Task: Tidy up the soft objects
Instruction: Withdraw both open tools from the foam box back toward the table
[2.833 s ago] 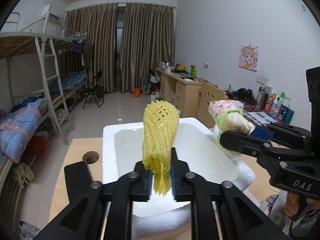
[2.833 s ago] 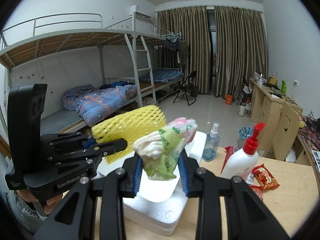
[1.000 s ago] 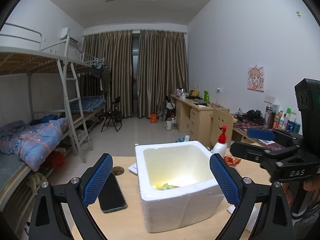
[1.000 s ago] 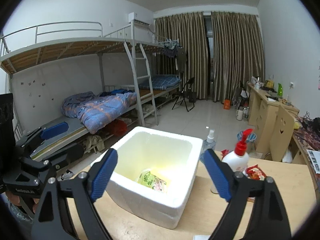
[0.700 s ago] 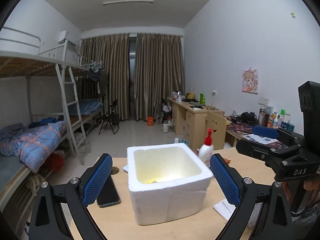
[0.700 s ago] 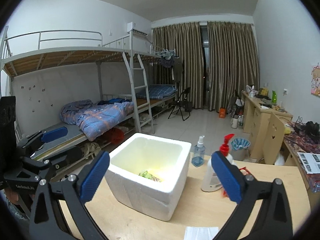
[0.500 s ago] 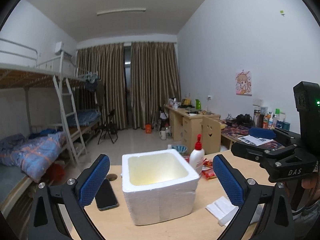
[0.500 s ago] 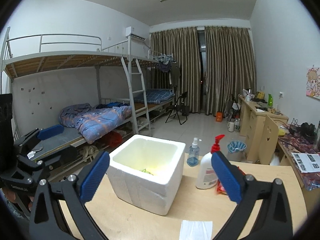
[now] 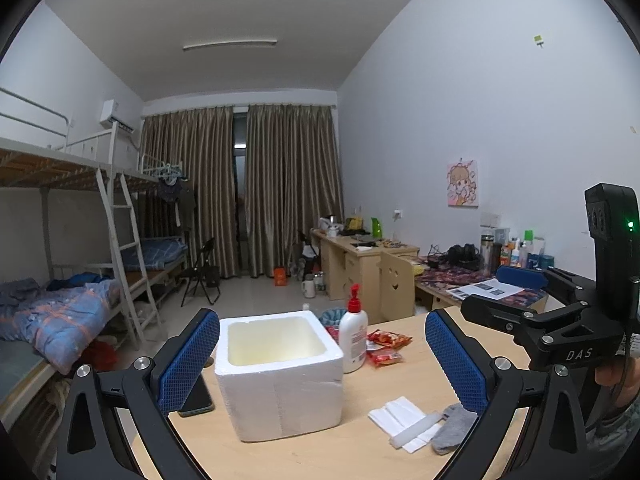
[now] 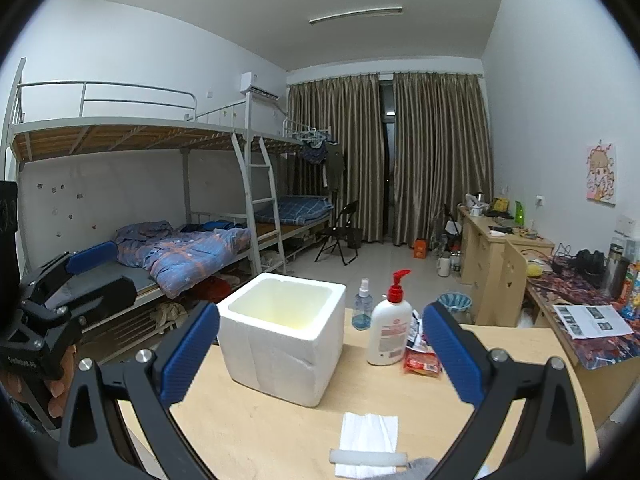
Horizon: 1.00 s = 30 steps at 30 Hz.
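Both claws are hanging wide apart above the near edge of the tabletop (image 9: 384, 452), each gripping nothing. The left claw (image 9: 322, 364) is framing the white foam box (image 9: 280, 380) between its blue pads, and the right claw (image 10: 320, 358) is doing the same from its own side. The box is standing upright toward the tabletop's left side, open at the top; its bottom is lying out of sight, so whatever is resting inside cannot be told.

Beside the box, toward the far edge, a white pump bottle (image 10: 390, 326) with a red head is standing, a small blue spray bottle (image 10: 363, 310) behind it and red snack packets (image 9: 386, 346) just beside it. Near the front edge, a folded white tissue (image 10: 368, 438) is lying with a white foam strip (image 10: 368, 457) across it and what looks like a grey sock (image 9: 454, 432) touching it. A dark phone (image 9: 198, 398) is lying at the left edge.
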Motion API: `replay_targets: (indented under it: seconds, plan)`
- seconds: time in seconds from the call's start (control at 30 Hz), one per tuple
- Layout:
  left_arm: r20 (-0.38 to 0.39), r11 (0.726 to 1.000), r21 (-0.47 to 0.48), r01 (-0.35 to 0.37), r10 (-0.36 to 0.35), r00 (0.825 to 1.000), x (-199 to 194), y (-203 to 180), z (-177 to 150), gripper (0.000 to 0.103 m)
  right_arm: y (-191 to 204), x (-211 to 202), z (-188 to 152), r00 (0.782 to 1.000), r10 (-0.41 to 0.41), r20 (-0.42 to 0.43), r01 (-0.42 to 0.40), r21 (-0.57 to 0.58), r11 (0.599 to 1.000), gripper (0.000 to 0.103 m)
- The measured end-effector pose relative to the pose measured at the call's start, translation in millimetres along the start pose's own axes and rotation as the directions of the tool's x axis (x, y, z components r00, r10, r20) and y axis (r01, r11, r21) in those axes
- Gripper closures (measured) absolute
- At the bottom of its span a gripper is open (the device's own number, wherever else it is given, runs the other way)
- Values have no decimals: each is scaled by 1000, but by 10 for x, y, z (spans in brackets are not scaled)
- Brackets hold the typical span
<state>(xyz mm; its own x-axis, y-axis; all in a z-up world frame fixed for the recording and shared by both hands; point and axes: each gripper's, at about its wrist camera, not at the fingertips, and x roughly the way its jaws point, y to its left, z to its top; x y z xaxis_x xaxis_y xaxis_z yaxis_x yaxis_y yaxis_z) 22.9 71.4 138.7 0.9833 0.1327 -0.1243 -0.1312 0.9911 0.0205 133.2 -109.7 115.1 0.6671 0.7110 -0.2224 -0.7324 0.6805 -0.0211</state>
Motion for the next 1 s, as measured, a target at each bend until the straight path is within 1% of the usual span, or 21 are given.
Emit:
replay_targets:
  seconds: [0.3,0.4,0.63,0.73,0.9,1.0]
  plan:
    - [45,1000,2,17,-17,999,-316,-160,-20,0,-24,-328,-164,999,-48,27,48,-2,999,0]
    - [48,999,-4,33,-33,998,-378,-193,-42,0,-24,-419,-196,998,-60,29,60,1,998,0]
    - [43,999,-14,49,-49,998,-395,-250,-87,0,-55,-612,-340,995,-96,38,96,3,995,0]
    - [42,997,-25,71,-70,997,-368,-288,-123,0,-79,-676,-394,992,-117,37,117,0,993,0]
    - [62,995,-31,93,-91,994,-352,-348,-228,0,-158,-766,-491,990,-134,43,134,14,991,0]
    - [43,994,-34,106,-104,994,-299,-379,-283,0,-208,-815,-542,988,-149,51,148,21,989,0]
